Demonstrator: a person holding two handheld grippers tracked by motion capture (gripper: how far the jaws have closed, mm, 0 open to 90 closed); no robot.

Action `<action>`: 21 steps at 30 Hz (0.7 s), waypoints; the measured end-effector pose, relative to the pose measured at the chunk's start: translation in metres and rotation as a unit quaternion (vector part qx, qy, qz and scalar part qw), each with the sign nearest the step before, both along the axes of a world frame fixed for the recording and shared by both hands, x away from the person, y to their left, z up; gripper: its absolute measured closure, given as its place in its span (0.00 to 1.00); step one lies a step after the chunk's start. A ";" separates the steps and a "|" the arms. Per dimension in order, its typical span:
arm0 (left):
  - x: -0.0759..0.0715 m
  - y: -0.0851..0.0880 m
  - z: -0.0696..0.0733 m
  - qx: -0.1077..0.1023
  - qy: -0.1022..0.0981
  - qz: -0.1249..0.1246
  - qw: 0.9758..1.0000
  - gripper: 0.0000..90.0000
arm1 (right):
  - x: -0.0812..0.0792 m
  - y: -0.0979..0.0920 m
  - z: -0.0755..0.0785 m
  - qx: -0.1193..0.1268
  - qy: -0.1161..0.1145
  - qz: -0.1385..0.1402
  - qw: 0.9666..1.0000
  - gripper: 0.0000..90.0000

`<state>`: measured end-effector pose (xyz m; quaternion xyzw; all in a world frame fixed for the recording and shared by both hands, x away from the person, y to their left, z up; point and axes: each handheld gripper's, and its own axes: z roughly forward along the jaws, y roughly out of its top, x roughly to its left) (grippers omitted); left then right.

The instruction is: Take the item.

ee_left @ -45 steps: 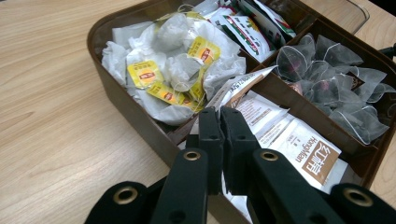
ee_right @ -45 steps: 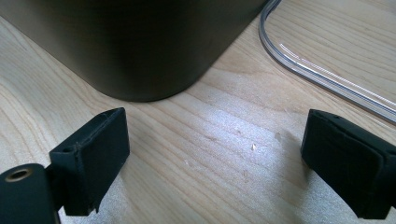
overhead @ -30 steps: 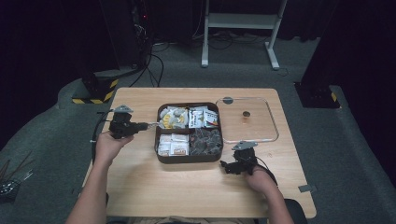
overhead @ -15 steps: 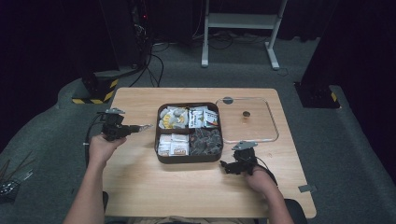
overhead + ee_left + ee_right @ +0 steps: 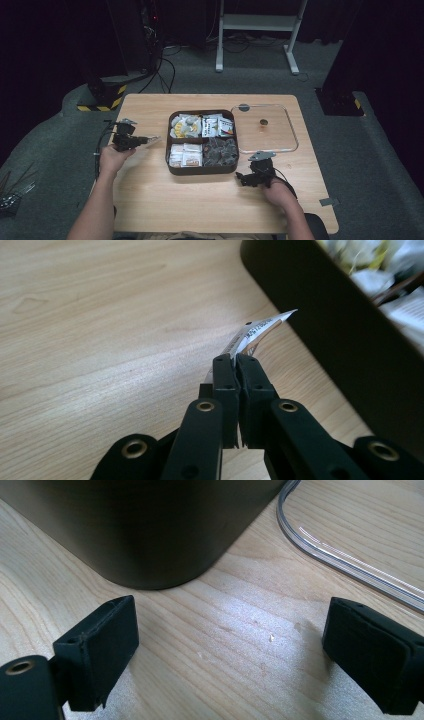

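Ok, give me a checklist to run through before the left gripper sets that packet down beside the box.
1. Grip: left gripper shut on the packet: ok.
2. Packet clear of the box wall: ok, it is outside the box on its left.
3. Bare table under the packet: ok.
4. Right gripper out of the way: ok, it is open, low at the box's near right corner.
5. Clear lid out of the way: ok, right of the box.
6. Packet's contents: cannot tell.
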<state>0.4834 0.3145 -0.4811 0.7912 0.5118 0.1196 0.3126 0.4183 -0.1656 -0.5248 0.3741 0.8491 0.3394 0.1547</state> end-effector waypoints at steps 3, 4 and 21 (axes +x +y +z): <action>0.001 -0.008 -0.006 0.002 0.009 -0.013 1.000 0.97 | 0.000 0.000 0.000 0.000 0.000 0.000 1.000 0.09; 0.001 -0.011 -0.008 0.000 0.011 -0.020 1.000 0.97 | 0.000 0.000 0.000 0.000 0.000 0.000 1.000 0.09; 0.001 -0.011 -0.017 -0.028 0.011 -0.026 0.999 0.83 | 0.000 0.000 0.000 0.001 0.000 -0.001 1.000 0.09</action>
